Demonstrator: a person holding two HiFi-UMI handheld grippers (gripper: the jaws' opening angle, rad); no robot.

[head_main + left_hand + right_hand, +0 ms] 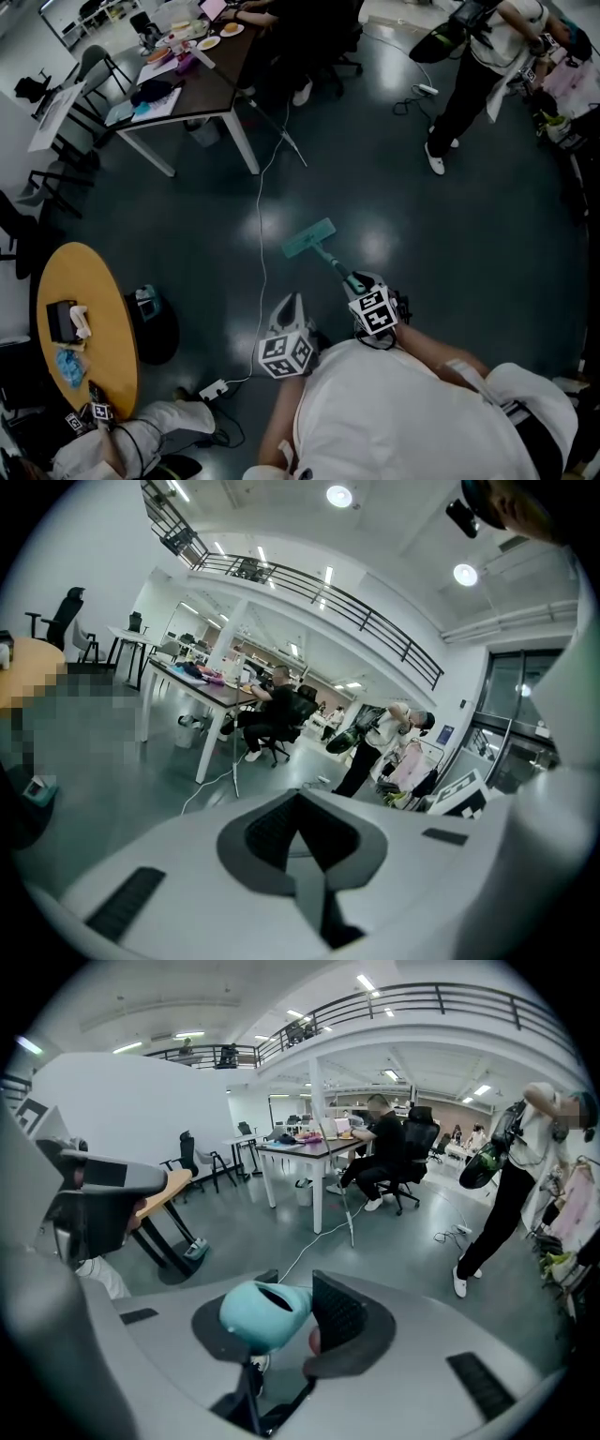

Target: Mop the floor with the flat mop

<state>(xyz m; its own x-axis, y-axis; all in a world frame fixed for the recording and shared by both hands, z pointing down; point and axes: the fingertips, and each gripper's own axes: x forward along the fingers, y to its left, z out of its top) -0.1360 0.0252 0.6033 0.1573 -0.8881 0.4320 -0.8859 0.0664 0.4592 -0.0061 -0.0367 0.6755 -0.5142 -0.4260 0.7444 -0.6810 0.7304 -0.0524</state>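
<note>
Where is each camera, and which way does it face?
Head view: on the person's head, steeply down at the flat mop, left gripper, right gripper and their white top.
Left gripper view: on that gripper, over its shut, empty jaws across the office.
Right gripper view: on that gripper, over jaws clamped on the teal mop handle.
Shared: both gripper views show the table and the standing person.
</note>
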